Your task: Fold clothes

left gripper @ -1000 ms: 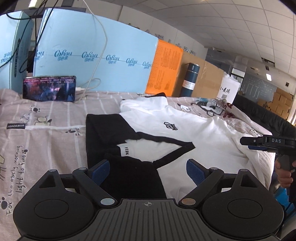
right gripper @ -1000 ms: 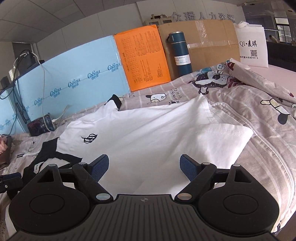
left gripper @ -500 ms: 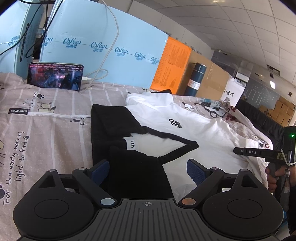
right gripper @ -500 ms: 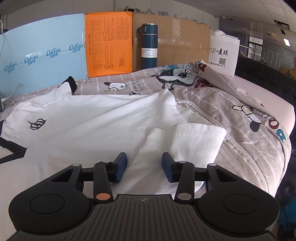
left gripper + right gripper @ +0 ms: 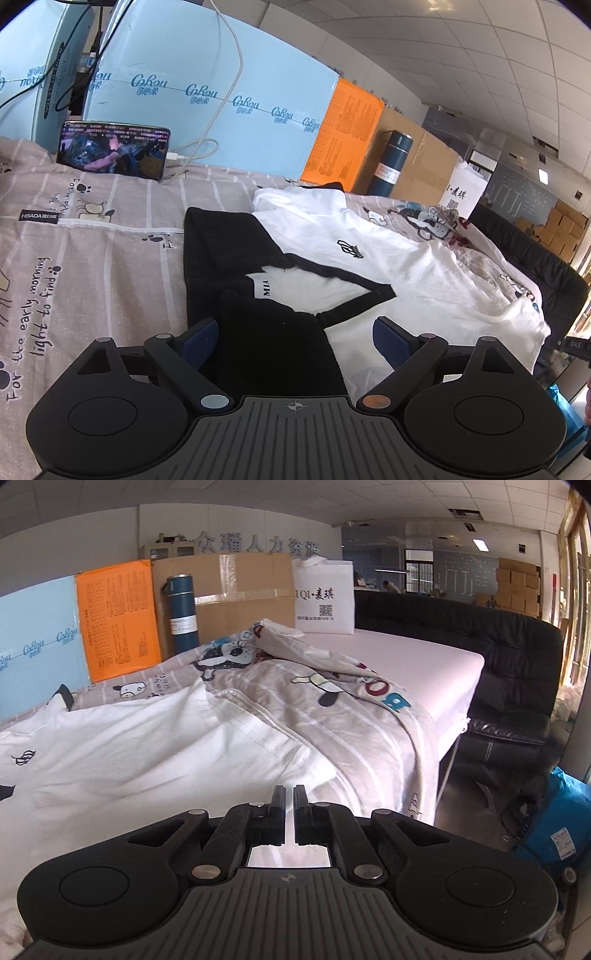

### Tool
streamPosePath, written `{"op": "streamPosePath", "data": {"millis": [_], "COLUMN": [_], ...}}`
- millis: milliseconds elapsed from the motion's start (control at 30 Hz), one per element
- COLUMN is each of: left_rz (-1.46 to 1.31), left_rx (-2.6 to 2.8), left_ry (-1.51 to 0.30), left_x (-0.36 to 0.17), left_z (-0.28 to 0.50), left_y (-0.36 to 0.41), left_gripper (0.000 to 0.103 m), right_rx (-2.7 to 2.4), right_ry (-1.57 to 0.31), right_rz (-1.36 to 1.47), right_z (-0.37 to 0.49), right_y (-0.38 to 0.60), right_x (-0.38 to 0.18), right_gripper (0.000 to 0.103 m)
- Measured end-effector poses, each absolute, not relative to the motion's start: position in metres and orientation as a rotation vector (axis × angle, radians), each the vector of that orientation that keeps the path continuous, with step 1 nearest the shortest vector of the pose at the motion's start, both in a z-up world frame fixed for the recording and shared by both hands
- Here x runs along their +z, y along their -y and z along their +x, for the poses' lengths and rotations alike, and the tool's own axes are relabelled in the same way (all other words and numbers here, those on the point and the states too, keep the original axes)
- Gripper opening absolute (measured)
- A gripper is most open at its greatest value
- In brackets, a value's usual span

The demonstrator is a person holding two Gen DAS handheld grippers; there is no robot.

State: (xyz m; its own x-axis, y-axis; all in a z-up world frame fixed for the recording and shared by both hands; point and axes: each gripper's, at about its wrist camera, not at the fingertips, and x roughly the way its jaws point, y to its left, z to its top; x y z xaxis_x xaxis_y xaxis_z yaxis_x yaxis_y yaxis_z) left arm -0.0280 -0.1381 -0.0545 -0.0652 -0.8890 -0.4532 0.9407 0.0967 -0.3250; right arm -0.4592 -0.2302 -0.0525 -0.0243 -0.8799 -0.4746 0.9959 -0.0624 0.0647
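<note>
The printed bedsheet (image 5: 92, 258) carries the black-and-white T-shirt (image 5: 406, 266), spread flat, its right sleeve (image 5: 288, 753) crumpled at the bed's edge. The left gripper (image 5: 293, 332) hovers with jaws wide over the black sleeve (image 5: 273, 347). The right gripper (image 5: 289, 794) has its 2 jaws pinched together, apparently on the white hem; a thin bite could slip when lifted. No container shows contents; the flask (image 5: 181, 609) stands capped.
</note>
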Motion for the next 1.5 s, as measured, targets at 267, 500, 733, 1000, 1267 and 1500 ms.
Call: {"op": "streamPosePath", "data": {"millis": [267, 500, 733, 1000, 1267, 1500], "left_rz": [0.104, 0.077, 0.069, 0.057, 0.059, 0.056], "left_rx": [-1.498, -1.494, -1.489, -1.491, -1.49, -1.5], "left_ry": [-0.649, -0.66, -0.664, -0.674, -0.663, -0.63], "left_x": [-0.055, -0.056, -0.057, -0.057, -0.057, -0.054], "left_z": [-0.028, -0.026, -0.026, -0.024, -0.026, -0.028], "left_y": [0.138, 0.137, 0.137, 0.137, 0.136, 0.133], "left_gripper": [0.093, 0.093, 0.093, 0.093, 0.093, 0.094], "right_rx": [-1.524, -1.195, -1.097, -1.101, -1.121, -0.953], "right_ry": [-0.124, -0.221, -0.505, -0.626, -0.462, -0.38], "right_rz": [0.443, 0.503, 0.629, 0.536, 0.477, 0.501], "right_z": [-0.496, -0.458, -0.393, -0.372, -0.418, -0.483], "right_y": [0.251, 0.38, 0.509, 0.553, 0.494, 0.367], "right_x": [-0.031, -0.001, -0.022, -0.049, 0.002, 0.002], "right_gripper": [0.056, 0.059, 0.051, 0.007, 0.042, 0.067]}}
